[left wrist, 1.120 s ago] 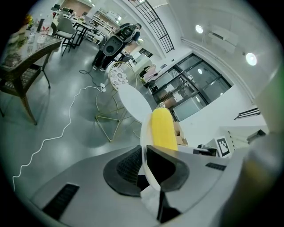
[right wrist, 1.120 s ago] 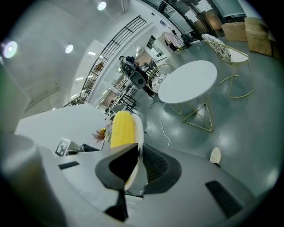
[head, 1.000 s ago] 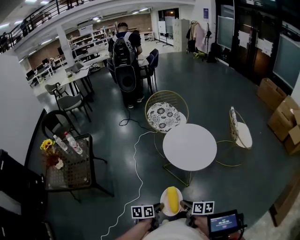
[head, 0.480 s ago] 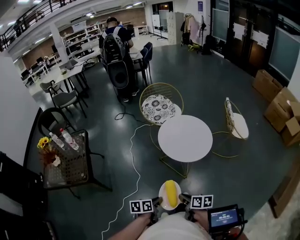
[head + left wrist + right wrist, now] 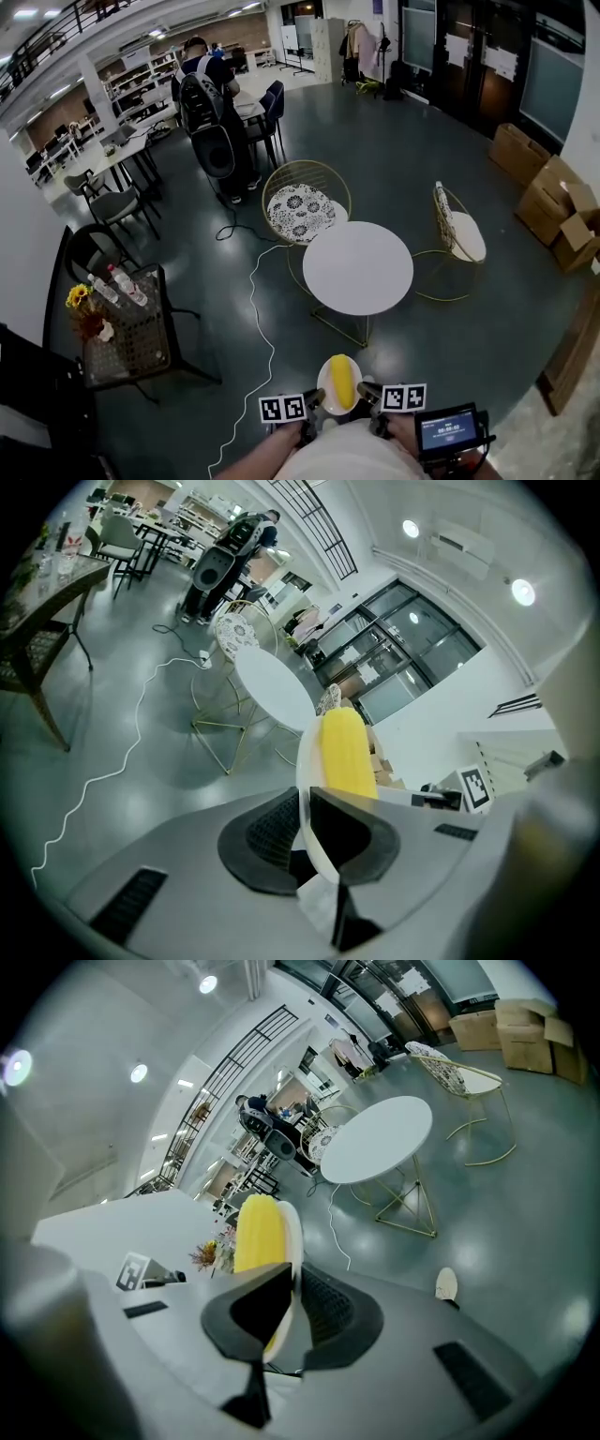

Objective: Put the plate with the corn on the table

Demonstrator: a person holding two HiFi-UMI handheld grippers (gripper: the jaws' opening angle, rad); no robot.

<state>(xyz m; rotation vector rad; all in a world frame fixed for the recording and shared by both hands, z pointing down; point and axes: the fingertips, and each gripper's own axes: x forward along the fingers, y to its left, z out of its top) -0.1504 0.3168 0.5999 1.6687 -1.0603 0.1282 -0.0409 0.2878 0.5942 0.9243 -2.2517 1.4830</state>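
Note:
A white plate (image 5: 330, 371) carrying a yellow corn cob (image 5: 342, 382) hangs low in the head view, held level in the air between both grippers. My left gripper (image 5: 315, 400) is shut on the plate's left rim and my right gripper (image 5: 365, 393) on its right rim. In the left gripper view the plate (image 5: 303, 761) stands edge-on in the jaws, with the corn (image 5: 345, 750) beyond my left gripper (image 5: 309, 829). In the right gripper view my right gripper (image 5: 287, 1305) clamps the plate (image 5: 294, 1234) beside the corn (image 5: 257, 1233). The round white table (image 5: 358, 267) stands ahead, bare.
Gold wire chairs (image 5: 302, 208) (image 5: 457, 234) flank the table. A white cable (image 5: 263, 319) snakes over the dark floor at left. A black mesh side table (image 5: 141, 349) holds bottles and flowers. Cardboard boxes (image 5: 553, 208) sit at right. A person with a backpack (image 5: 202, 94) stands far back.
The whole view has advanced toward the round table, which now lies nearer the plate. Both grippers keep their hold on the plate with the corn.

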